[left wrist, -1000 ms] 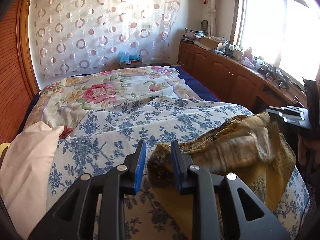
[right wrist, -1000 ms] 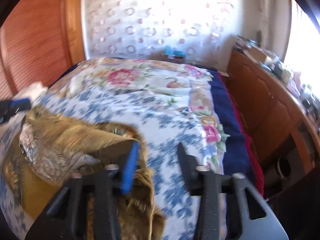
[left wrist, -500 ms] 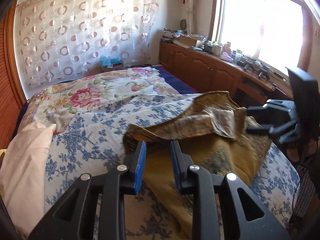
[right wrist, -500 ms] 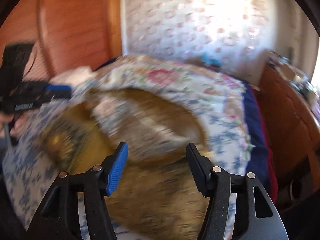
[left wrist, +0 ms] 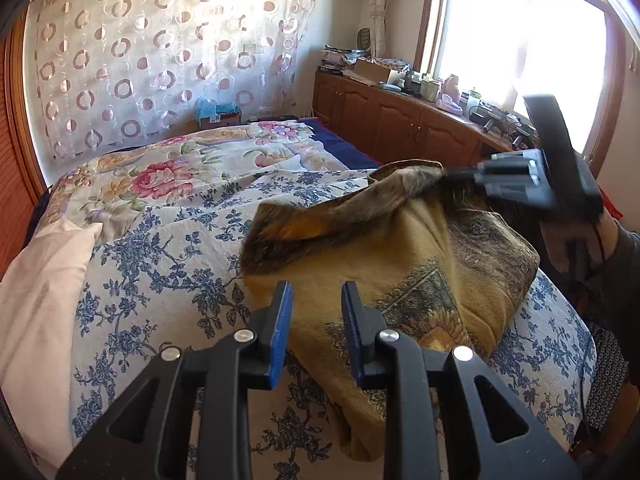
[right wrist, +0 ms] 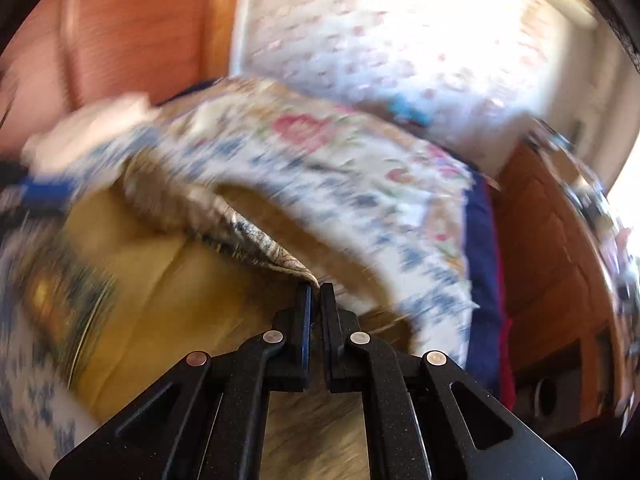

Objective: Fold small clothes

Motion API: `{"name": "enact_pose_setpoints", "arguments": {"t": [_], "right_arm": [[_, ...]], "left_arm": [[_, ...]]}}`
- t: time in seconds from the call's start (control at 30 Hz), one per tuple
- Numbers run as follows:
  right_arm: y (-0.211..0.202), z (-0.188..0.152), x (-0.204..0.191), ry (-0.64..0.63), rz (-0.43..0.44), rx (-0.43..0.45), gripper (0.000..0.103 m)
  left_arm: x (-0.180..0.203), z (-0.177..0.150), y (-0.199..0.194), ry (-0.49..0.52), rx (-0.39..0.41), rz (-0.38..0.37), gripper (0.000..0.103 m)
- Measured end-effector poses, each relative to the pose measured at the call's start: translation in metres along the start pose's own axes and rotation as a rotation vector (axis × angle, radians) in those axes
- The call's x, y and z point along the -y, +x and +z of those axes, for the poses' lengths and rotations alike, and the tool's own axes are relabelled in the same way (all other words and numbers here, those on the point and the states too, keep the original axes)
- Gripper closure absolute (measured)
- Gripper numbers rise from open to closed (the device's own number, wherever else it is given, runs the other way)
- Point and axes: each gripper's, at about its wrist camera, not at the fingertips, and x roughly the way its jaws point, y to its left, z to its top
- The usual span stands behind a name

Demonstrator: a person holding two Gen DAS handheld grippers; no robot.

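A mustard-yellow garment [left wrist: 404, 264] with a brown patterned lining and a printed picture lies crumpled on the blue-flowered bedspread [left wrist: 160, 264]. My left gripper [left wrist: 316, 300] is open and empty, just above the garment's near edge. My right gripper [right wrist: 316, 292] is shut on the garment's patterned edge [right wrist: 256, 248] and lifts it; it also shows in the left wrist view [left wrist: 460, 174], at the garment's far right. The right wrist view is blurred by motion.
A white pillow [left wrist: 36, 308] lies at the bed's left edge. A floral quilt [left wrist: 160, 172] covers the far half of the bed. Wooden cabinets [left wrist: 400, 124] with clutter run along the right under the window. A wooden headboard [right wrist: 132, 36] stands at the left.
My right gripper has shut on the garment's edge and swung it up and across. My left gripper has let go of the garment and drawn back, open.
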Motion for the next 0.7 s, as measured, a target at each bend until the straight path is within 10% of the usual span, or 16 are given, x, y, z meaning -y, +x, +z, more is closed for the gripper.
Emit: {"name": "enact_pose_setpoints", "arguments": {"t": [0.07, 0.17, 0.7], "right_arm": [[0.004, 0.007, 0.018, 0.078, -0.038, 0.010, 0.089], [0.004, 0.008, 0.030, 0.151, -0.073, 0.012, 0.039], [0.003, -0.064, 0.047, 0.292, 0.087, -0.133, 0.022]], "left_arm": [[-0.003, 0.001, 0.004, -0.010, 0.000, 0.005, 0.079], [-0.009, 0.002, 0.015, -0.026, -0.013, 0.027, 0.079], [-0.023, -0.009, 0.065, -0.081, -0.162, 0.060, 0.072]]}}
